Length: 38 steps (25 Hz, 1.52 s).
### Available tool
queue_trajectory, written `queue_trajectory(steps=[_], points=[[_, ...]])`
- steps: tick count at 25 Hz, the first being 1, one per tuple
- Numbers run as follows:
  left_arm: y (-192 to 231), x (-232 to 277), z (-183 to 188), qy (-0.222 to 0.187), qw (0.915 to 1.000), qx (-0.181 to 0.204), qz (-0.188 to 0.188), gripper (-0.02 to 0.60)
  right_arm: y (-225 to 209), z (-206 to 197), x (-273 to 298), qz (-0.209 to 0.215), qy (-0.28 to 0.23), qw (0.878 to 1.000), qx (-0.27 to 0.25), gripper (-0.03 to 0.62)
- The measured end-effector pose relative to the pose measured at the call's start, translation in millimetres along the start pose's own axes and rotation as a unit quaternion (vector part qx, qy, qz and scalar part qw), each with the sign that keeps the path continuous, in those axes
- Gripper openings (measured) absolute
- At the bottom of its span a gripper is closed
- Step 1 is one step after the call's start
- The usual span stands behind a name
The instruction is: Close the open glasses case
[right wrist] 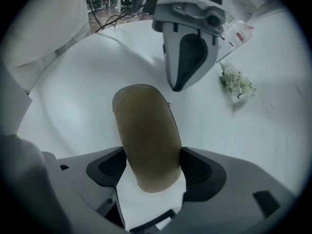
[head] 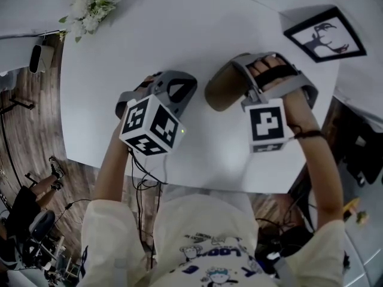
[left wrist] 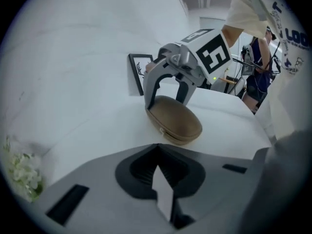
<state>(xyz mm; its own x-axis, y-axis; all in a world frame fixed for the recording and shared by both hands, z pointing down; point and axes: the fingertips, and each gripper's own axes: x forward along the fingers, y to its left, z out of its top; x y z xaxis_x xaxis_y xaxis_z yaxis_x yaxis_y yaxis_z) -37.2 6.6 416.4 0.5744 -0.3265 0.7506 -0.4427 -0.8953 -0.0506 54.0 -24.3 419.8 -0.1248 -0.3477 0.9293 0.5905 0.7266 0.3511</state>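
Note:
A tan glasses case (head: 220, 91) lies on the white table (head: 179, 34), its lid down on its base with only a thin seam showing (left wrist: 170, 126). The jaws of my right gripper (right wrist: 153, 152) stand on either side of the case's near end (right wrist: 146, 130), and the pads touch both of its sides. My left gripper (left wrist: 157, 147) is shut with nothing in it. It hangs just left of the case, pointing at it and apart from it. In the left gripper view the right gripper (left wrist: 165, 95) straddles the case's far end.
A bunch of white flowers (head: 93, 5) lies at the table's far left corner. A black-framed deer picture (head: 326, 34) sits at the far right. The table's near edge (head: 197, 181) runs just in front of the person's body. Cables and floor clutter lie at the left.

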Motion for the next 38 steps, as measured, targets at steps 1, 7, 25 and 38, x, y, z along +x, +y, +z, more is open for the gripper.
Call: queue_trajectory(steps=[1, 7, 25, 38], points=[[3, 3, 5, 0.0, 0.9999, 0.012, -0.002, -0.002, 2, -1, 0, 0.002, 0.002, 1.0, -0.005, 0.347], [-18, 21, 20, 0.014, 0.9941, 0.065, -0.086, 0.101, 9, -6, -5, 0.016, 0.006, 0.999, -0.03, 0.347], [-32, 35, 23, 0.101, 0.9487, 0.19, -0.232, 0.055, 5, 2, -5, -0.006, -0.02, 1.0, -0.017, 0.347], [-35, 39, 20, 0.093, 0.9583, 0.166, -0.214, -0.002, 10, 1, -4, -0.005, -0.024, 1.0, -0.009, 0.347]])
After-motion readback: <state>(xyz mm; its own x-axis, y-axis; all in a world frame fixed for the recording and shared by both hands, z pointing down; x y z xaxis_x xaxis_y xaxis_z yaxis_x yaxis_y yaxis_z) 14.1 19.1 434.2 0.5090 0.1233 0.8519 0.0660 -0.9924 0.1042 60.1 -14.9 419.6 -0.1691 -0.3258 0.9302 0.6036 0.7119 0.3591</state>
